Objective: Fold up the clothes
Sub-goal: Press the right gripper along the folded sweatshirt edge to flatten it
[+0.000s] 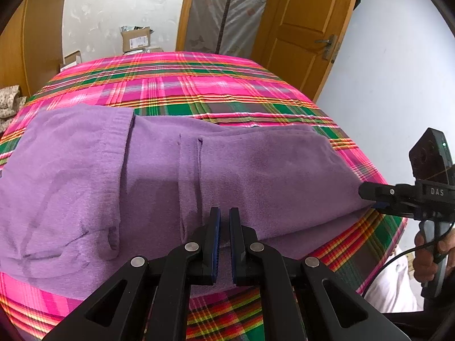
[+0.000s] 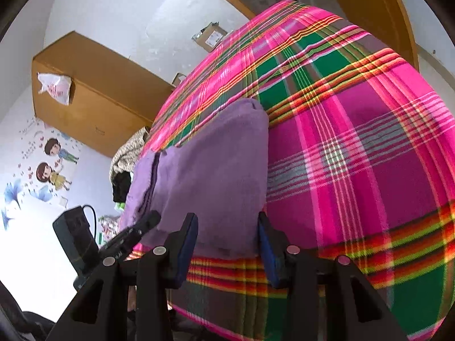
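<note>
Purple garment (image 1: 176, 176) lies on plaid sheet (image 1: 182, 85); left gripper (image 1: 224, 218) pinches its near edge, right gripper (image 2: 227, 227) spread around its end.

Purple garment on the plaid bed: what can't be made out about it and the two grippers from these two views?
- Purple garment: near edge hidden behind the left gripper in the left wrist view; whether cloth is pinched is unclear.
- Right gripper: in the left wrist view, its lower finger hides behind the cloth.
- Garment type: unreadable, folded.
</note>
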Demonstrator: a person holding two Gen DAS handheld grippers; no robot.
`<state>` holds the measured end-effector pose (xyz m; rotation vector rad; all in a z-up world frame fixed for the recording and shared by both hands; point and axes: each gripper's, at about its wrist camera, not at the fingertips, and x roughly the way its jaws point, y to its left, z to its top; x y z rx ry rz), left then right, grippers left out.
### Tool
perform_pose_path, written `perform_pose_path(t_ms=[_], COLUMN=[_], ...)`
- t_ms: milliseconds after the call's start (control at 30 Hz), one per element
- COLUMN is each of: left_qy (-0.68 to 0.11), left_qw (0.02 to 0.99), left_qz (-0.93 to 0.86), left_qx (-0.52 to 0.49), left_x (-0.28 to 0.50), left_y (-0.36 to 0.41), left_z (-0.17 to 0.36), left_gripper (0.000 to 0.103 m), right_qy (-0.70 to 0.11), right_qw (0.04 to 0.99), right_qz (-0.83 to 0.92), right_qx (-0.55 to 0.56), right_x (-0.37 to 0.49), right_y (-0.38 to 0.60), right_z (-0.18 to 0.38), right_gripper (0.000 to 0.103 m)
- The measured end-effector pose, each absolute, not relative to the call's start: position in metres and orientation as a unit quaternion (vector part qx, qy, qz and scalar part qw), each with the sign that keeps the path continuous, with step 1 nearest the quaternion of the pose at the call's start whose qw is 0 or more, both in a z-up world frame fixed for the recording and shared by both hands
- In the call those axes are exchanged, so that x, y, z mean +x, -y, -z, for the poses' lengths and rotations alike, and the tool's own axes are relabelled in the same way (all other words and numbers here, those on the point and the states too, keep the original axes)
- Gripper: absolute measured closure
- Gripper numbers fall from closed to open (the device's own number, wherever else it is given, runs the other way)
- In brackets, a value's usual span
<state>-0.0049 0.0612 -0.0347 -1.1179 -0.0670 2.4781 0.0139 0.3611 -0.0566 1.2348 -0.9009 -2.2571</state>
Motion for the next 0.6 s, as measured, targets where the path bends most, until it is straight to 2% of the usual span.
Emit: perform_pose_path(t_ms=[300, 600], left_qy=[0.028, 0.026], left_qw=[0.211, 0.209], left_qz=[-0.891, -0.892], left_qx=[-0.401, -0.399], left_x=[-0.005, -0.004], left_y=[-0.06, -0.061], left_z=[0.035, 0.036], left_gripper=[0.097, 0.097], right_qy=[0.317, 0.31], right_qw=[0.204, 0.216], right_qz=[0.813, 0.805], right_qx=[0.444, 0.456], right_x=[0.007, 0.016], right_y=[-0.354, -0.352], right_z=[0.056, 0.059], right_gripper=[0.062, 0.071])
